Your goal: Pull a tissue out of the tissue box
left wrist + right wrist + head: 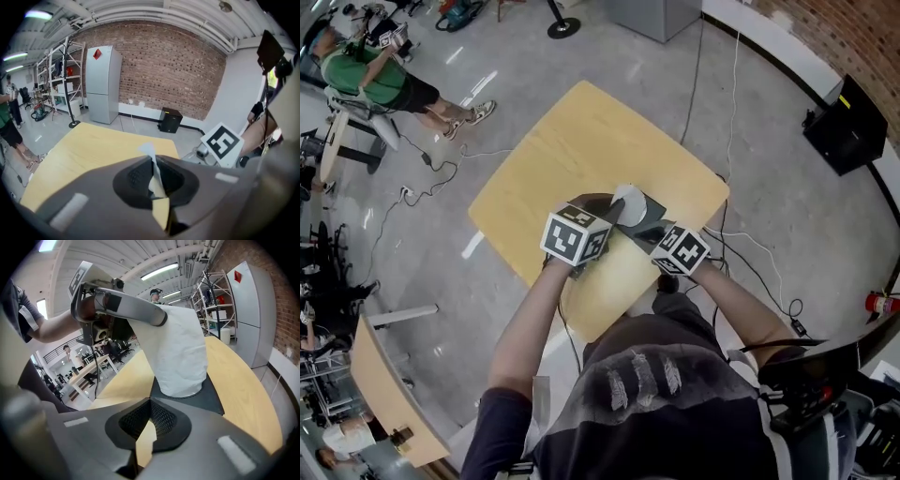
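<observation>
Dark grey T-shirt (675, 412) with pale chest print, navy short sleeves (502, 422). Left gripper (617, 214) and right gripper (642, 225) are grey plastic with dark textured pads. Each carries a white cube (575, 236) with black square markers. A thin black cable (566, 314) hangs off the left one.

White tissue (178, 357) upright from dark box (213, 399)

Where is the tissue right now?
In the right gripper view the tissue is at centre, its top pinched in the left gripper, its lower end in the dark tissue box on the yellow table, ahead of the right gripper.
</observation>
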Demonstrator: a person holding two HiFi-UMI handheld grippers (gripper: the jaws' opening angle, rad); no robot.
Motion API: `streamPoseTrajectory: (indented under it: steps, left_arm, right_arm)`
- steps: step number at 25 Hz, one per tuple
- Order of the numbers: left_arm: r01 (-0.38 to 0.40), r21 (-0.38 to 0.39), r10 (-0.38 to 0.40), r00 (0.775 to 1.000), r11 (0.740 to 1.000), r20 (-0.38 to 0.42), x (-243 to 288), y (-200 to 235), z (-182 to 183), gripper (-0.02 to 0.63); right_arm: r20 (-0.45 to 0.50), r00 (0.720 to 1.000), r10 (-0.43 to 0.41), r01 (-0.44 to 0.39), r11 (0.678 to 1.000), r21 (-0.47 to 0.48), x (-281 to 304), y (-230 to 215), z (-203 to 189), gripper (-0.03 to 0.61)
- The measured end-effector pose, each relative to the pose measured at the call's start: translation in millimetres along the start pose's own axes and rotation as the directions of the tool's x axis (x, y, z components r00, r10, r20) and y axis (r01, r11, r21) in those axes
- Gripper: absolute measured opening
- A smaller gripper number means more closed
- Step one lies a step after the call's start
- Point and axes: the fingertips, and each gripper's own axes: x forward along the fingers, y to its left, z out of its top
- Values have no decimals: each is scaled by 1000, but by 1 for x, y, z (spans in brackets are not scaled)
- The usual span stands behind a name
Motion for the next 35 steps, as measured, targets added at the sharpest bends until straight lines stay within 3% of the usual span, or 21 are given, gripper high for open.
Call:
streamPoseTrajectory:
  steps: [14,21,26,35]
  left_arm:
    - [3,6,-3,998,1000,68,-8,-15,19,5]
    - [-8,-37,12,993,999,115,-26,1,17,5]
    - [-14,-64,23,988,998,153,-41,12,20,5]
    - [-18,-123,43,978,992,205,-65,33,12,5]
  right_arm:
    - [15,1000,-14,14,1000,16,-6,-4,-6,-6]
    - [3,1000,-12,12,1000,17,1,-3,-5,-6]
    - [-9,1000,-23,22,999,-32,2,-3,-3,-5]
    - [-16,999,-28,27,1000,-14,-1,-3,-7,-5]
